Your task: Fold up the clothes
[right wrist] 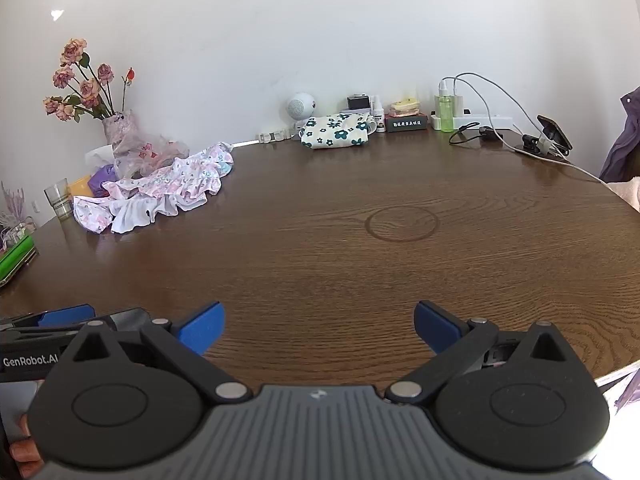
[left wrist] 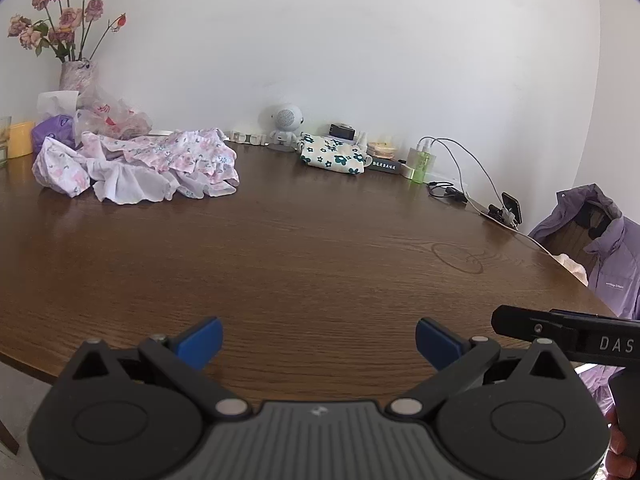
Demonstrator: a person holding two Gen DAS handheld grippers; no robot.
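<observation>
Left wrist: 2 garments [left wrist: 136,164], 1 table [left wrist: 320,248].

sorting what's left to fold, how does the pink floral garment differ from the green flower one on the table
The pink floral garment lies crumpled and spread out, ruffles loose, near the vase of roses; the green-flowered garment sits as a compact folded bundle by the wall, beside the round white speaker. The pink one has small pale blossoms on white and pink; the other has bold dark green flowers on cream. Both rest on the wooden table, and neither gripper touches them.
</observation>
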